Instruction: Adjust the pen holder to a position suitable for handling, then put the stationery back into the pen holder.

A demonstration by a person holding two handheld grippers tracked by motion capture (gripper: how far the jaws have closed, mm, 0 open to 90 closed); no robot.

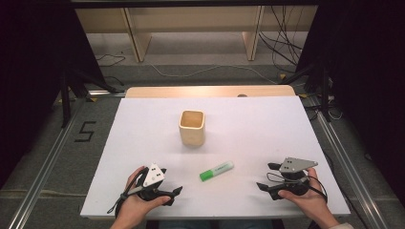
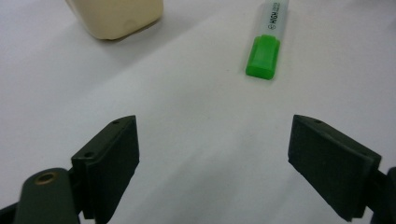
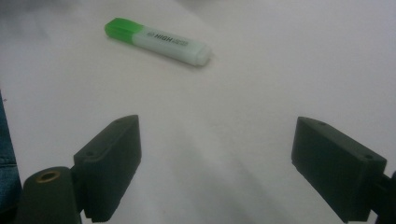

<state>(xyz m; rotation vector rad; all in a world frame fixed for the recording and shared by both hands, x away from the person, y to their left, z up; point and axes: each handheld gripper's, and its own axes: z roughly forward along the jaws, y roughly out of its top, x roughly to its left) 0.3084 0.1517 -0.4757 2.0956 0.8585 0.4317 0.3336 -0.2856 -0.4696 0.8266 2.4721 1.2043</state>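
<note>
Between the two grippers, on the near part of the white table, lies the green-capped highlighter, with a beige cup beyond it. Left gripper and right gripper both gape wide, holding nothing.

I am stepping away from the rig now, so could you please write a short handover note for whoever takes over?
Left gripper: open, holding nothing, at the near left of the table.
Right gripper: open, holding nothing, at the near right.
Highlighter: lying flat between the two grippers, green cap on, untouched.
Cup: upright behind the highlighter, nearer the table's middle; it looks empty.
Done: nothing yet.
Left: probably pick up the highlighter and put it in the cup.
</note>
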